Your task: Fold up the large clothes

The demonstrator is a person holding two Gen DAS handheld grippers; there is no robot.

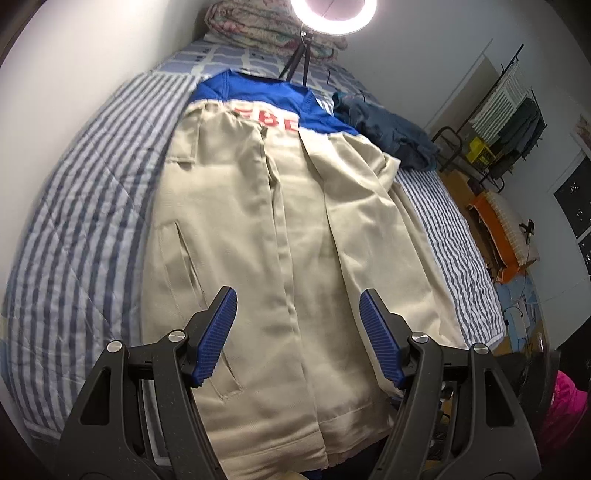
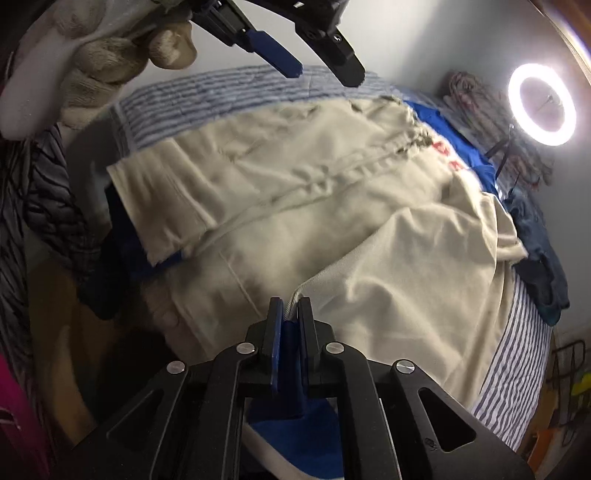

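My left gripper (image 1: pixel 297 339) hung wide apart above the beige trousers (image 1: pixel 266 229), its blue pads on either side of the centre seam and nothing between them. The trousers lay spread lengthwise on the striped bed (image 1: pixel 85 206), the far end resting over a blue shirt (image 1: pixel 258 94) with red letters. A dark blue garment (image 1: pixel 388 129) sat crumpled just beside them, near the bed's right edge. My right gripper (image 2: pixel 291 314) was pinched nearly closed on a folded edge of the trousers (image 2: pixel 295 206), with a thin band of pale cloth showing between the pads. From that side I saw my gloved left hand (image 2: pixel 110 62) at the top, holding the other gripper (image 2: pixel 325 72) over the bed. A lit ring lamp (image 2: pixel 541 103) stood at the head of the bed beside a folded quilt (image 1: pixel 273 26).
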